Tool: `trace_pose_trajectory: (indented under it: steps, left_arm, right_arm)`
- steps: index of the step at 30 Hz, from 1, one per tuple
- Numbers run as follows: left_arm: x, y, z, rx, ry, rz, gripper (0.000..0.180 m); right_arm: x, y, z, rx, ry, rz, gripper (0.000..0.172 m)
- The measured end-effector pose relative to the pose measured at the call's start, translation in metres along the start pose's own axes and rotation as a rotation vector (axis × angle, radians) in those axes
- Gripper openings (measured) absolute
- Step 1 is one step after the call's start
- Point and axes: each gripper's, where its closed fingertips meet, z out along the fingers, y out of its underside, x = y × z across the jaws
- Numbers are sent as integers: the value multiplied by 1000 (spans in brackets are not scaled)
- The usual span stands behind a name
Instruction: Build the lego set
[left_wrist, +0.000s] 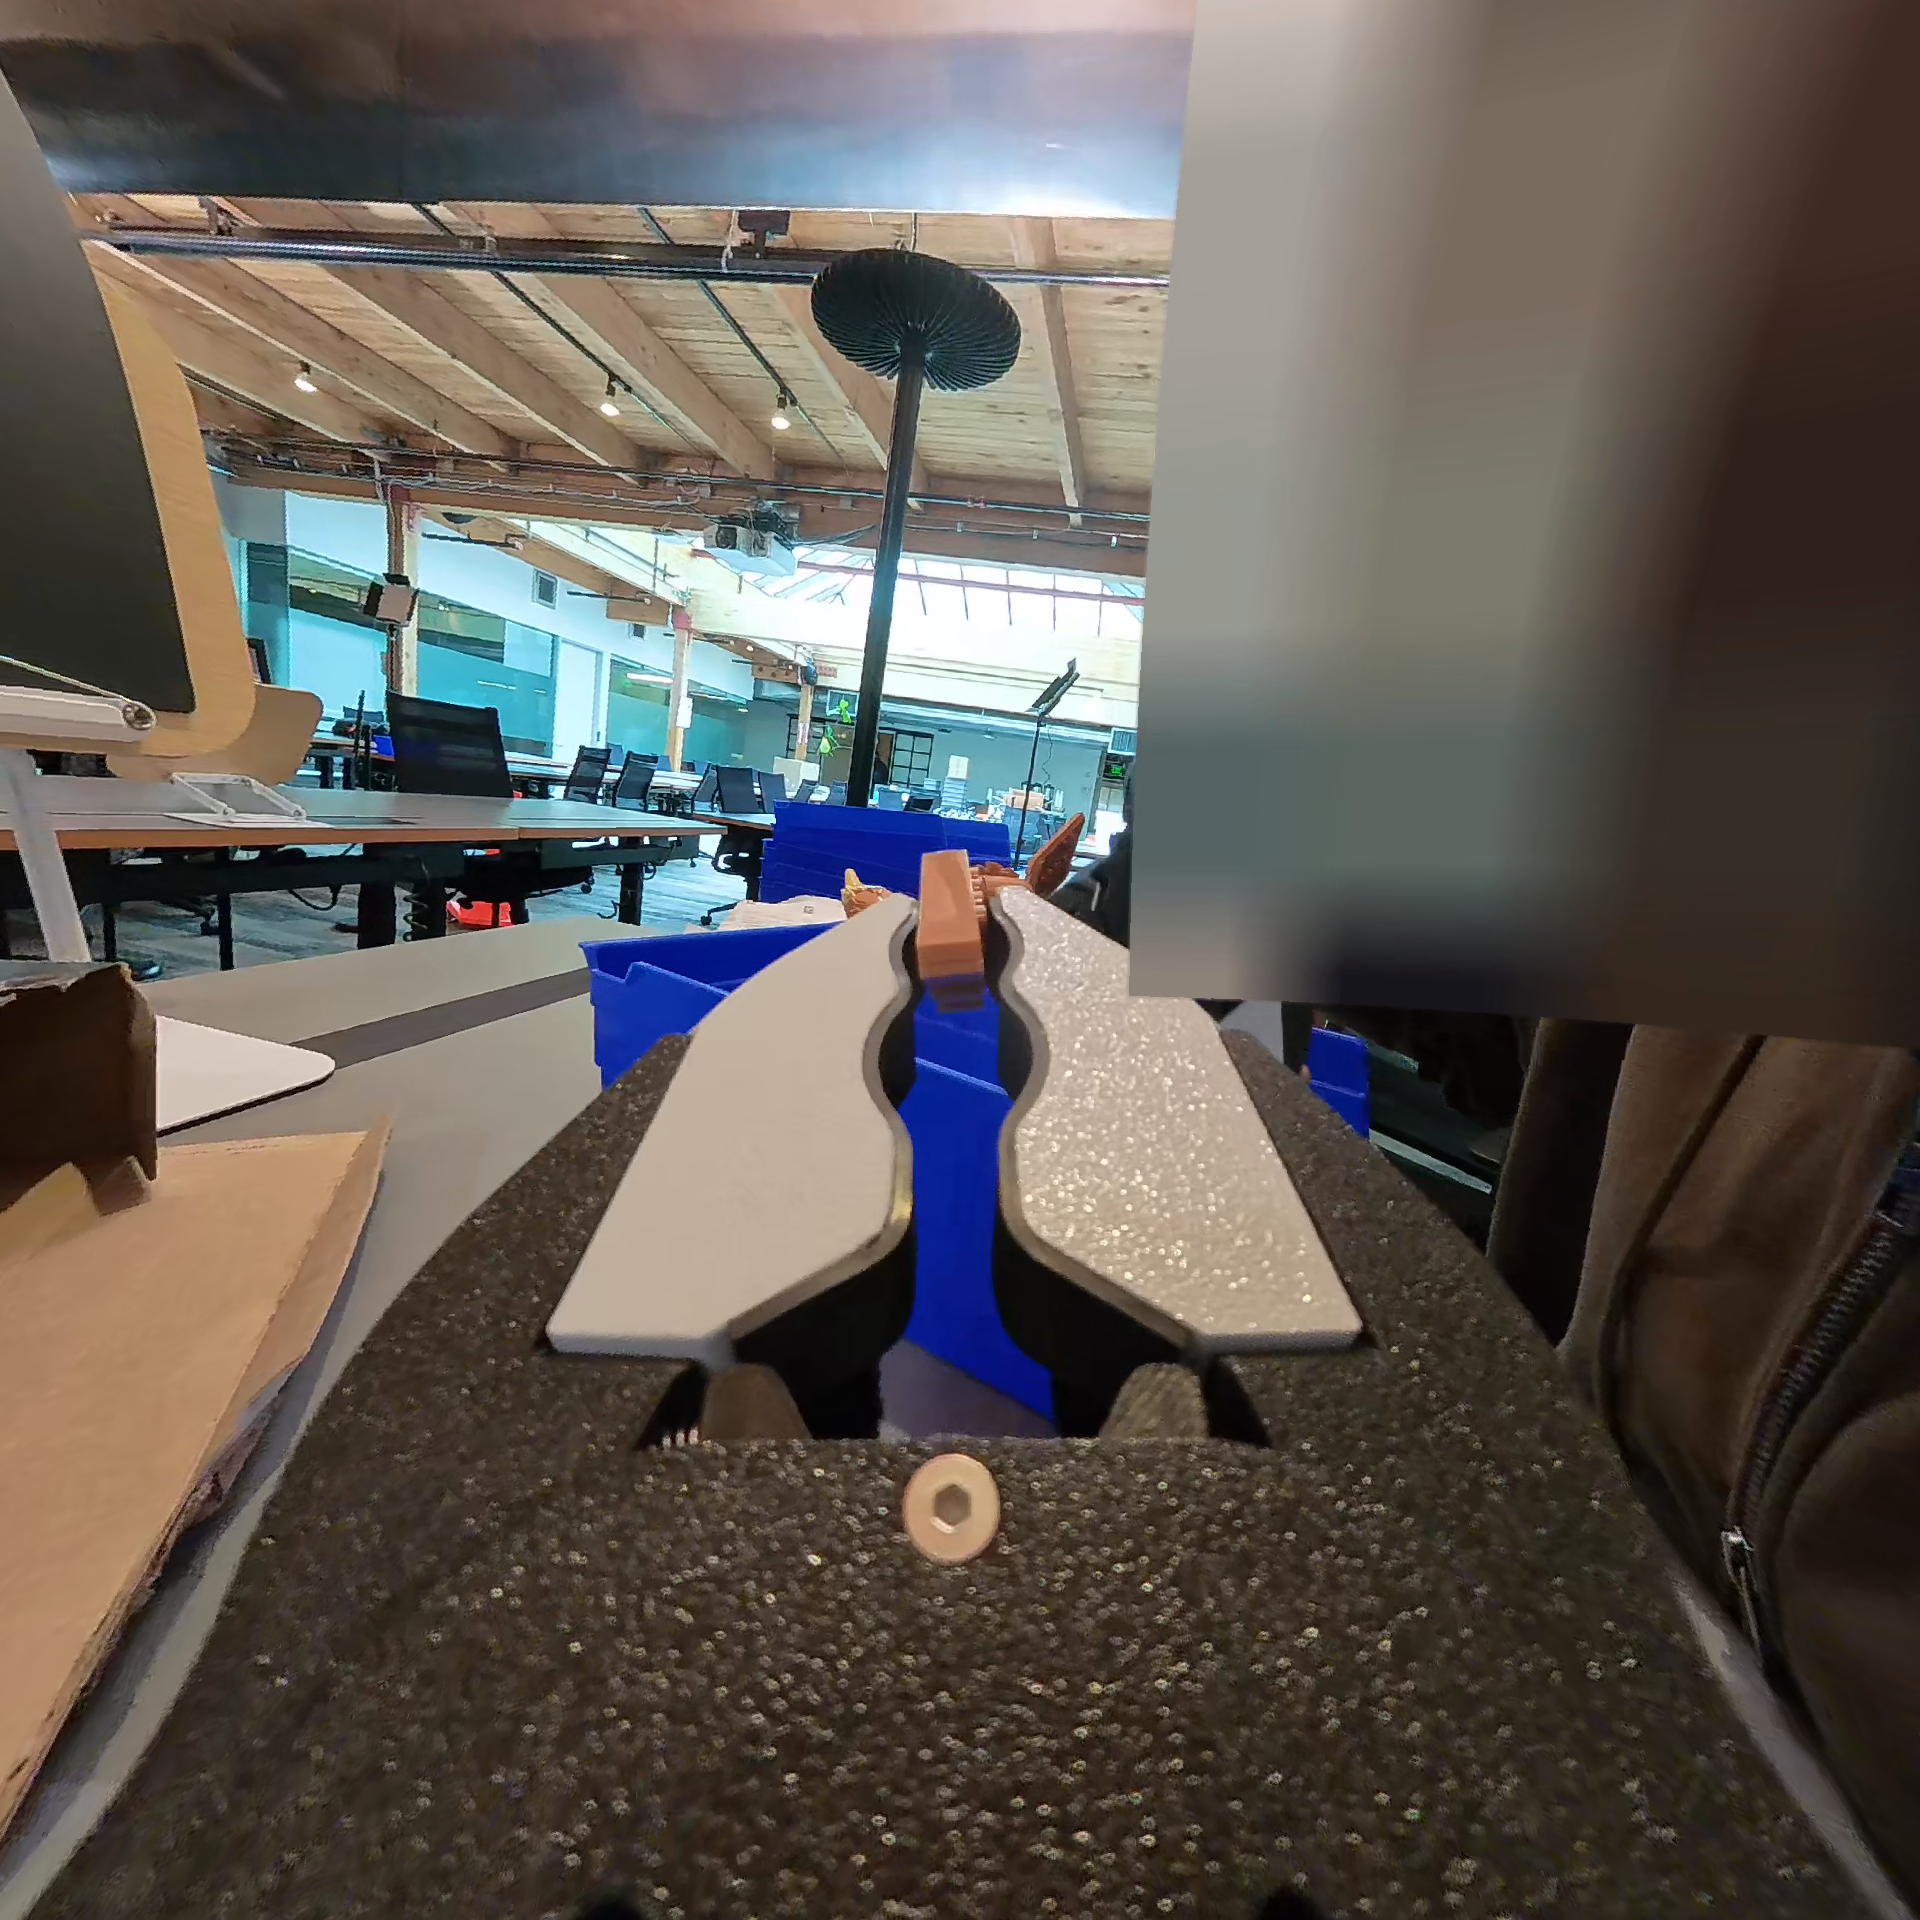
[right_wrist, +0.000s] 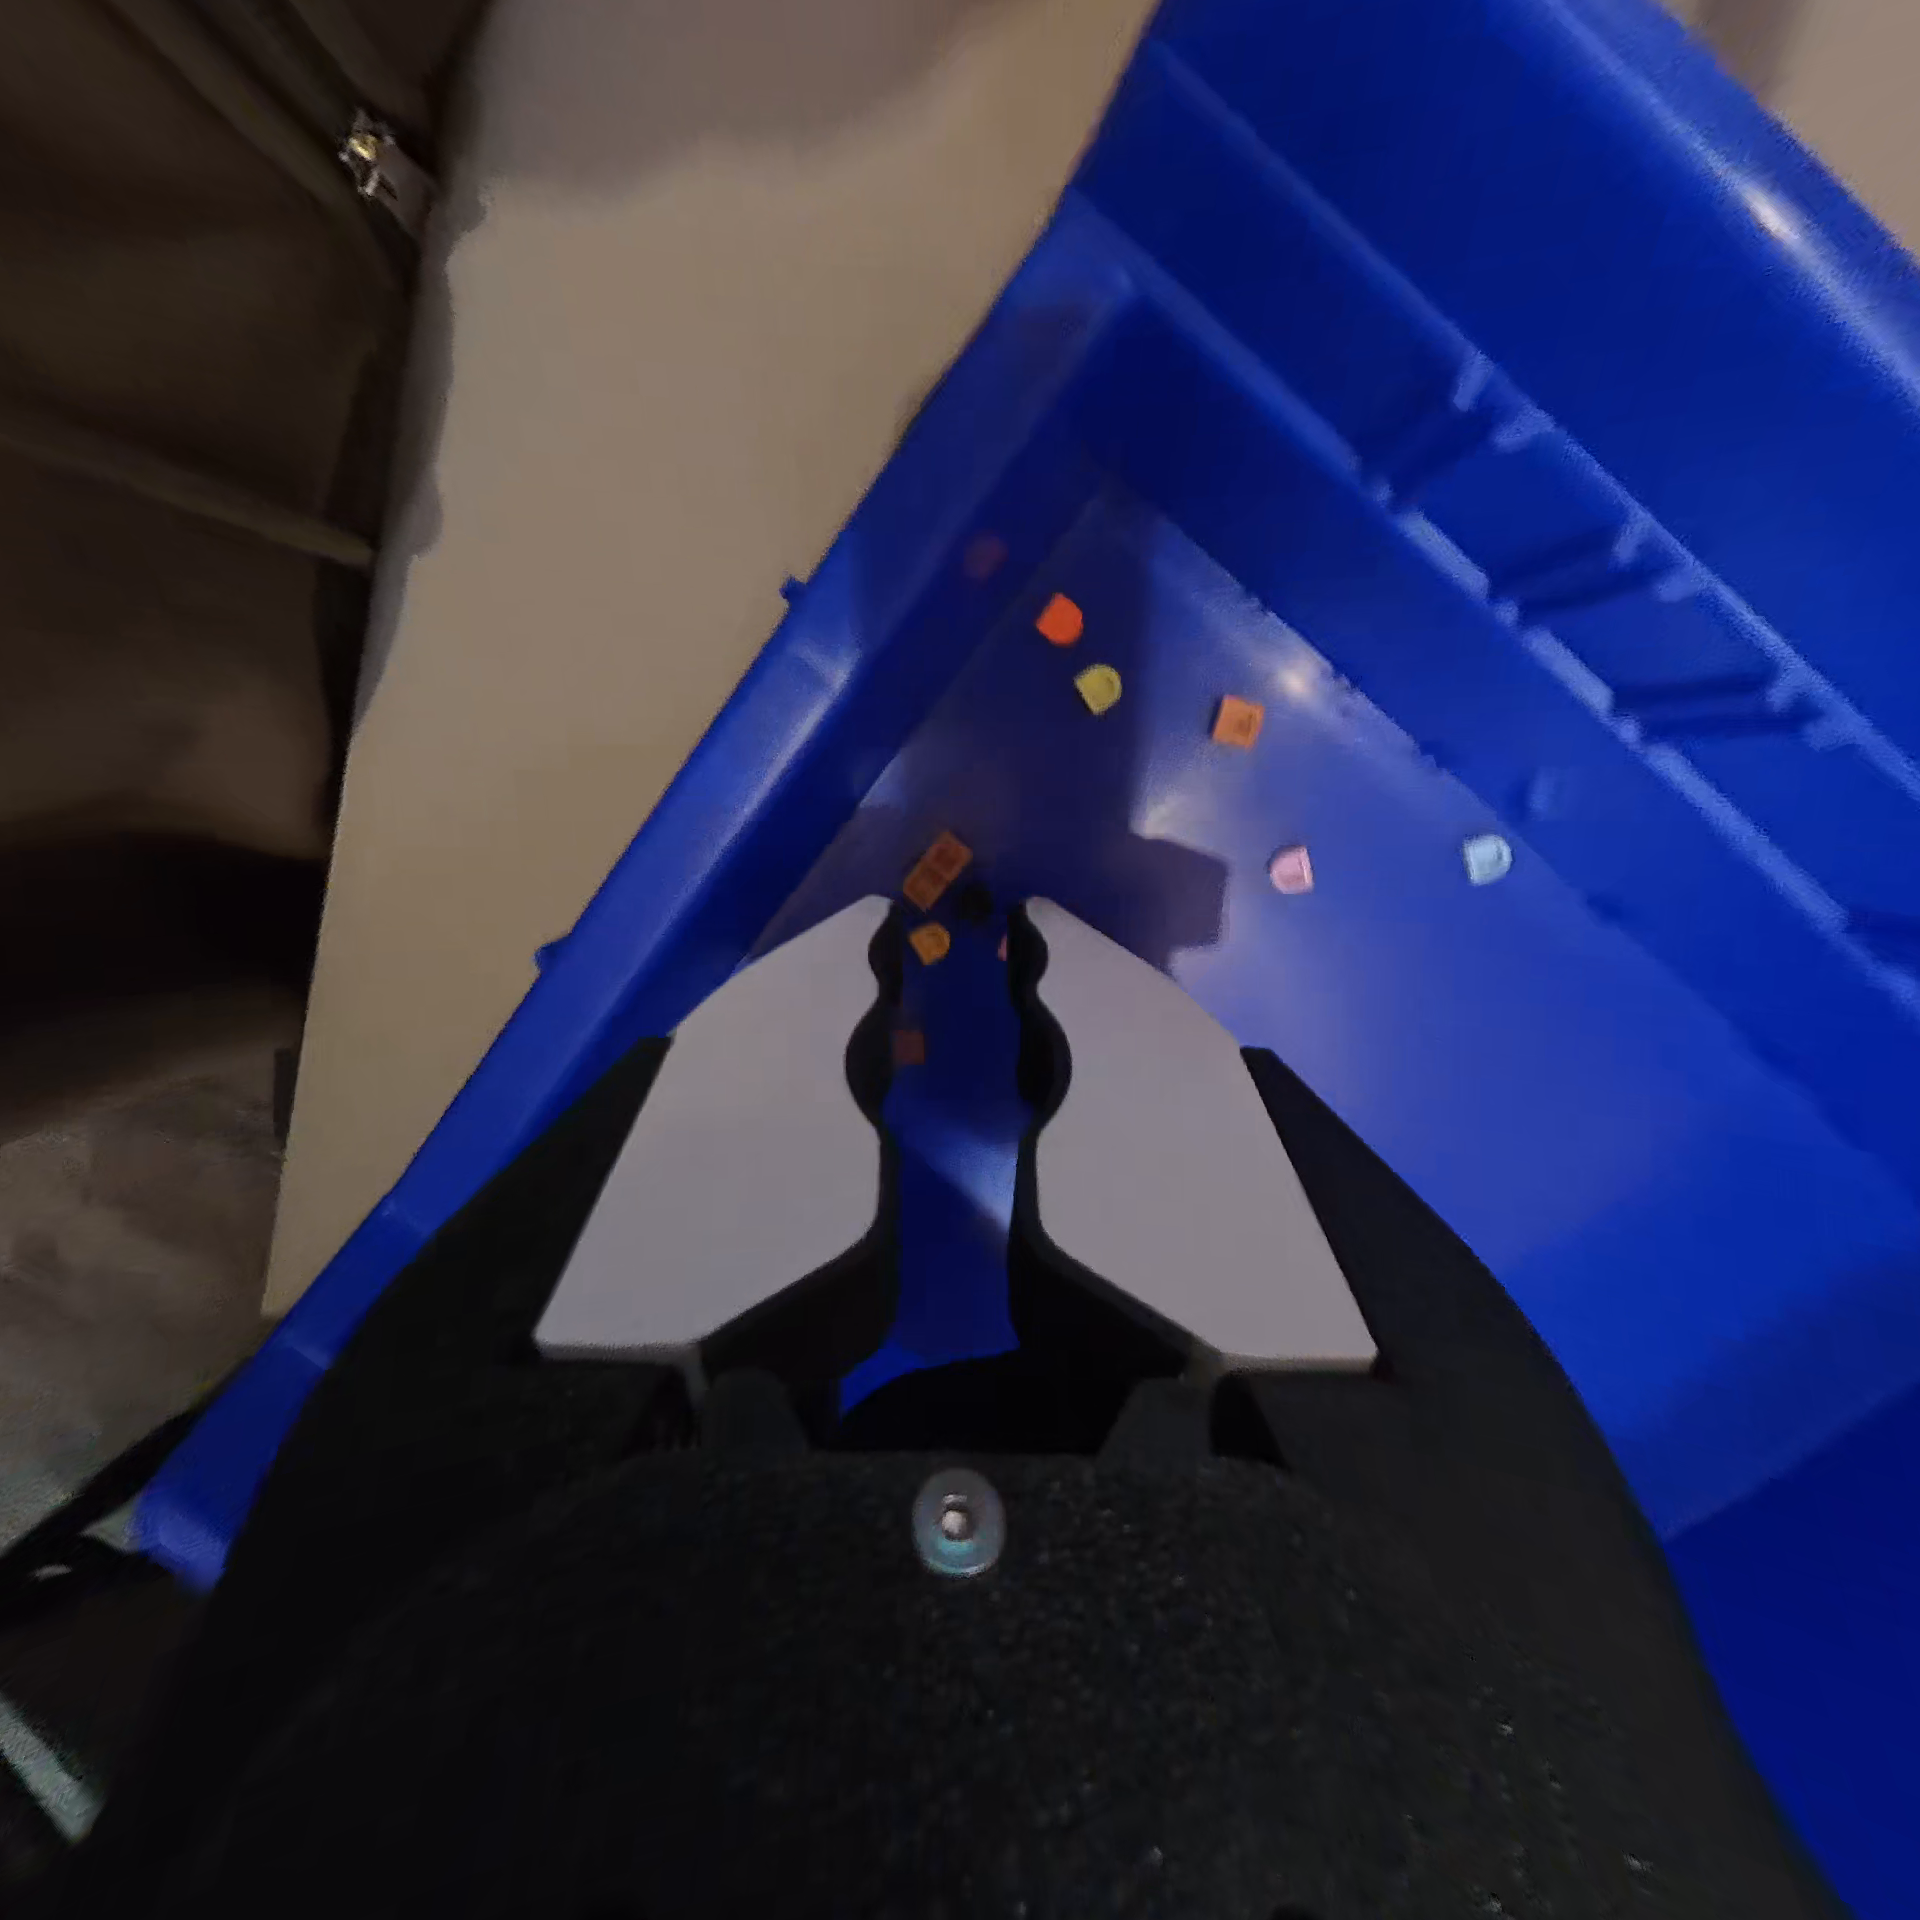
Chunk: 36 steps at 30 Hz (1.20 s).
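1. We see the left gripper (left_wrist: 951, 940) clamped on a brown toy-brick assembly (left_wrist: 948, 925), both pads pressing it, held above the blue bin (left_wrist: 665, 997).
2. Right gripper (right_wrist: 956, 914) is down inside the blue bin (right_wrist: 1351, 436), fingers narrowly apart, nothing plainly gripped; the closest things are an orange two-stud plate (right_wrist: 937, 868) and a small black piece (right_wrist: 974, 902).
3. Loose small pieces on the bin floor: we count about ten, blur makes it uncertain.
4. Step: we judge the right gripper is mid-pick.
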Motion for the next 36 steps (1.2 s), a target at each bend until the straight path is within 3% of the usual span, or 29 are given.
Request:
trace_pose_trajectory:
  steps: [8, 19, 22, 25, 29, 34, 36]
  left_arm:
    - [6, -4, -1, -10, 3, 43, 10]
    - [14, -6, 1, -19, 14, 77, 10]
    - [14, -6, 2, -28, 9, 92, 10]
    - [15, -6, 2, -39, 2, 119, 10]
    - [18, -6, 2, -49, -7, 147, 10]
    - [23, -3, 1, -72, -28, 184, 10]
    - [25, -1, -1, -95, -59, 193, 10]
  right_arm:
    - [0, 4, 27, -26, -19, -100, 16]
    - [-2, 9, 27, -52, 8, -84, 4]
    - [11, 11, 11, -42, 116, -39, 4]
    - [24, 2, -25, 70, 288, 78, 4]
    - [0, -20, -60, 225, 432, 169, 4]
    - [-56, -60, -37, 324, 486, 189, 4]
    - [-63, -62, -27, 273, 605, 181, 4]
